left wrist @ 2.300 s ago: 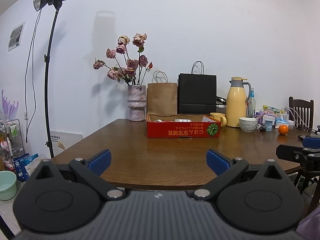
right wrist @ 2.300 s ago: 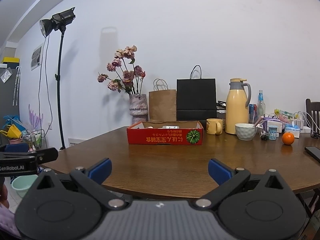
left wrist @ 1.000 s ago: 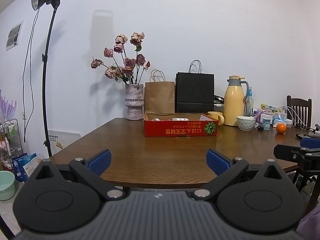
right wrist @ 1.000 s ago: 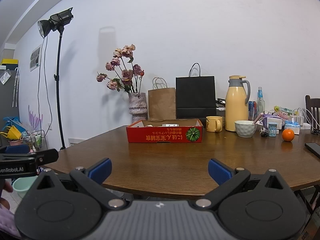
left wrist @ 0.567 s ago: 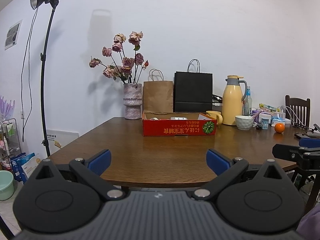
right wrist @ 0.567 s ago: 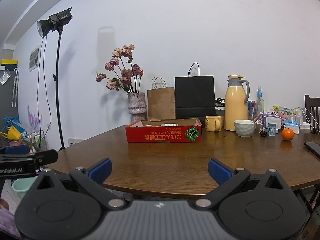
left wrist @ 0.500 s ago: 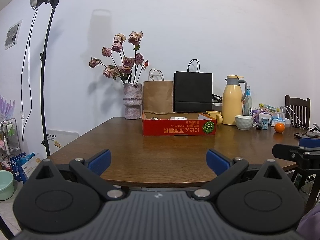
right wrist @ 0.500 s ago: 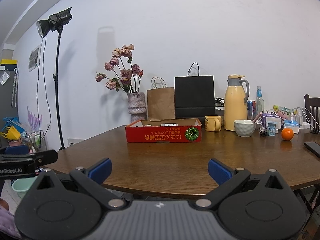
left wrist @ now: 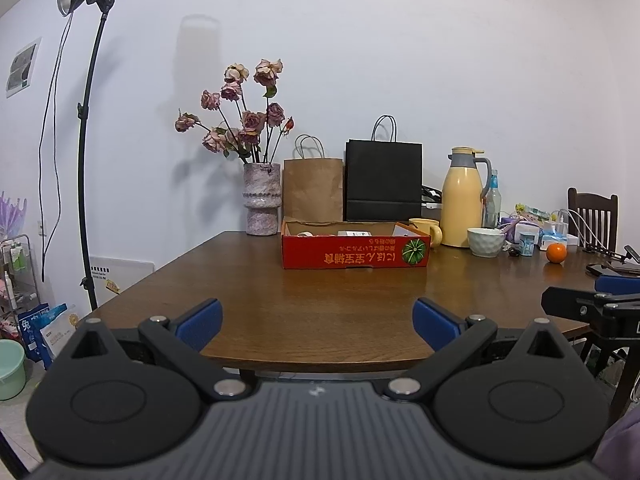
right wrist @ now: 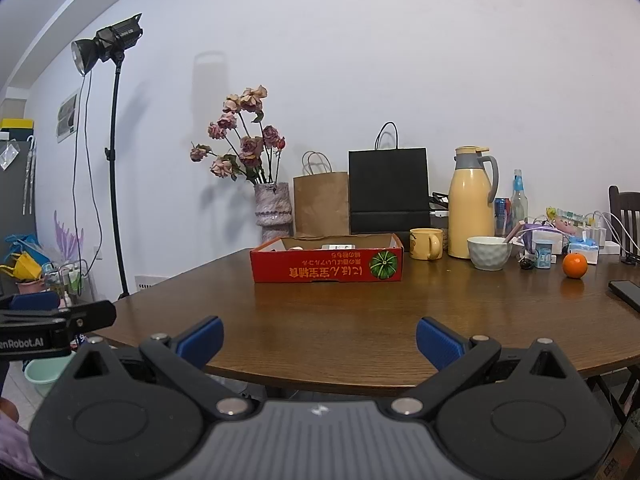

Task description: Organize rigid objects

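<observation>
A shallow red cardboard box (left wrist: 355, 252) (right wrist: 326, 267) with a melon picture stands on the brown wooden table (left wrist: 320, 308) (right wrist: 360, 320), holding a few small white items. To its right stand a yellow mug (right wrist: 426, 243), a yellow thermos jug (right wrist: 472, 202), a white bowl (right wrist: 489, 253) and an orange (right wrist: 575, 265). My left gripper (left wrist: 317, 322) hovers open before the table's near edge, nothing between its blue pads. My right gripper (right wrist: 319, 340) is open and empty too, a little further right. Each gripper shows at the edge of the other's view.
A vase of dried roses (left wrist: 262, 204), a brown paper bag (left wrist: 313, 190) and a black bag (left wrist: 383, 180) line the wall. Small clutter, bottles and cables fill the back right. A phone (right wrist: 626, 294) lies at the right edge. A chair (left wrist: 592, 216) and a light stand (left wrist: 86, 152) flank the table.
Both views have drifted slightly back from the table, so the box and the objects look a little smaller. Both grippers stay open and empty.
</observation>
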`<state>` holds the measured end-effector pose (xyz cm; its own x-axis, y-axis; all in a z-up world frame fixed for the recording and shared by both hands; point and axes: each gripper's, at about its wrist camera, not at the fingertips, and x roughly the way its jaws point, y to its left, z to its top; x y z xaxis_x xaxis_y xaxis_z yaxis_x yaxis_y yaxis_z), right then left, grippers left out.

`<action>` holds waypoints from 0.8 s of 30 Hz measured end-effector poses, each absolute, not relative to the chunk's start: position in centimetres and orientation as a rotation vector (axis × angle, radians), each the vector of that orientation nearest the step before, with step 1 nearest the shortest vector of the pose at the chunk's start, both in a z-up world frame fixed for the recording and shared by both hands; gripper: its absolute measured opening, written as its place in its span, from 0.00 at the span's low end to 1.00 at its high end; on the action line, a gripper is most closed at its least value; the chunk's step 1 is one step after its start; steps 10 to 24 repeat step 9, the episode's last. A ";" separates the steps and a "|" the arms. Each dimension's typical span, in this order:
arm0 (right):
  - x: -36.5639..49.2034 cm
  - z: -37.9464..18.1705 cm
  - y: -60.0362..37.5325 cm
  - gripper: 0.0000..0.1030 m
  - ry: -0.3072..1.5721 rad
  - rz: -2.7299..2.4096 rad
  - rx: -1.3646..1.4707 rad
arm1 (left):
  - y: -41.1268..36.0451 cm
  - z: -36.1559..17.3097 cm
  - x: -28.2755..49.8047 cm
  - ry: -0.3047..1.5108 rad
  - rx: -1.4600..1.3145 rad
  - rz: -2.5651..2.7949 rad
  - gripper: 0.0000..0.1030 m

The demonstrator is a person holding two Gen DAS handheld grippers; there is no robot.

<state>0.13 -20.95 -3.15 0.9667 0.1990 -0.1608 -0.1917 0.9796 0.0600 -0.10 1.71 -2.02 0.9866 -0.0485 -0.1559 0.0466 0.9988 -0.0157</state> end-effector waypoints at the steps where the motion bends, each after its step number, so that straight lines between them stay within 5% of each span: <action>1: 0.2 -3.2 -20.9 1.00 0.168 0.197 0.044 | 1.7 -2.0 -0.1 0.156 -0.010 -0.050 1.00; 24: 0.2 -3.2 -20.9 1.00 0.167 0.194 0.044 | 1.9 -2.0 -0.1 0.141 -0.004 -0.055 1.00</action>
